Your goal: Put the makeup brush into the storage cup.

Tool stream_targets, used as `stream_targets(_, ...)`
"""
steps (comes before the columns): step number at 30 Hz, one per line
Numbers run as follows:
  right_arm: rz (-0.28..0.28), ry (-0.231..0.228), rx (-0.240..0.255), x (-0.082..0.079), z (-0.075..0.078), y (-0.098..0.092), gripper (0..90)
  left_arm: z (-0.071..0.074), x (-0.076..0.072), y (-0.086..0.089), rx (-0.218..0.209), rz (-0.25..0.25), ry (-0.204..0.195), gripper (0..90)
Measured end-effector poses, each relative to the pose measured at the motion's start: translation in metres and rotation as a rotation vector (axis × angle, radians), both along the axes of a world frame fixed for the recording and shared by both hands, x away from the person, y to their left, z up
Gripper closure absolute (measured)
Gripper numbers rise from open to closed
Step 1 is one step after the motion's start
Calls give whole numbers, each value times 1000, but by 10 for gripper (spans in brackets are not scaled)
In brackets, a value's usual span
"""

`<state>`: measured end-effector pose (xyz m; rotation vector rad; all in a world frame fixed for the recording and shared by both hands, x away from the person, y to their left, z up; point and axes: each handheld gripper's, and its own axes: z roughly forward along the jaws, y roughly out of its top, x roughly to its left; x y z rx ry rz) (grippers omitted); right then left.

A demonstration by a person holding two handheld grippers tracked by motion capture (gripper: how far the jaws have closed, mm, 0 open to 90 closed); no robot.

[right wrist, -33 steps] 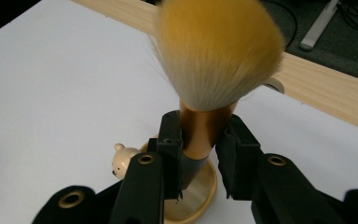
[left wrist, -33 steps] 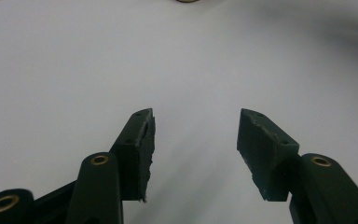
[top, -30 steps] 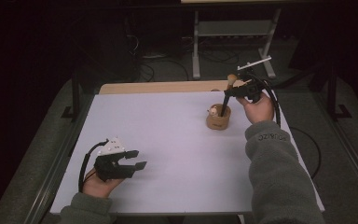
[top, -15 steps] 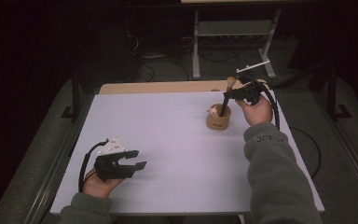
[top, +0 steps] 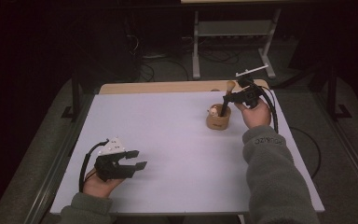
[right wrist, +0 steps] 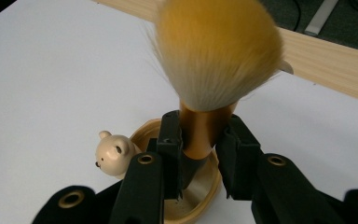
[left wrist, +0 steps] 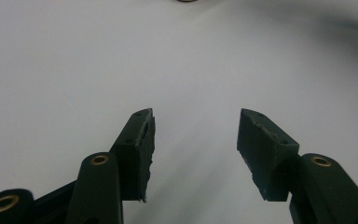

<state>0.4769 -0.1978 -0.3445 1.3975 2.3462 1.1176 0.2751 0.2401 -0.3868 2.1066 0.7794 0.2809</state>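
A makeup brush with tan bristles stands tilted, its dark handle down in a small wooden cup at the back right of the white table. A little bear head sits on the cup's rim. My right gripper is shut on the brush just below the bristles; in the right gripper view its pads press on the gold ferrule of the brush above the cup and the bear. My left gripper rests at the near left, open, with nothing between its jaws.
A white sheet covers the table, with a strip of bare wood along the far edge. On the dark floor beyond stand a metal frame and cables. A black cable trails from the right gripper.
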Motion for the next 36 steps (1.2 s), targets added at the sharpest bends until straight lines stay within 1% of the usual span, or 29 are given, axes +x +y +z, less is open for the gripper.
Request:
stream_targets(8, 0, 12, -5, 1, -6, 2, 704, 0, 0, 0, -3, 1, 0, 458)
stream_targets(9, -1, 8, -4, 1, -7, 1, 704, 0, 0, 0, -3, 1, 0, 458)
stream_targets(11, -6, 6, 13, 1, -9, 0, 704, 0, 0, 0, 2, -2, 0, 458)
stream_targets(19, -36, 16, 46, -1, -12, -8, 690, 0, 0, -1, 4, -6, -2, 458)
stream_targets(21, -35, 13, 45, -1, -14, -10, 682, -1, 0, -1, 1, -6, -3, 457)
stream_targets(24, -42, 30, 44, -2, -16, -12, 646, -1, 0, -2, -3, -3, 2, 457)
stream_targets(26, -48, 33, 49, -3, -17, -13, 645, -1, 0, -2, -2, -5, -1, 457)
stream_targets(27, -44, 30, 45, -4, -18, -14, 645, -1, 0, -2, -1, -5, -3, 457)
stream_targets(30, -46, 28, 56, -5, -20, -16, 638, -1, 0, -2, -4, -2, 2, 457)
stream_targets(32, -49, 36, 54, -7, -21, -17, 631, -1, 0, -2, -2, -3, 2, 457)
stream_targets(34, -49, 31, 58, -8, -22, -19, 612, -1, 0, -2, -2, -3, 2, 456)
stream_targets(36, -54, 34, 80, -11, -23, -21, 601, -1, 0, -2, -3, -1, 2, 455)
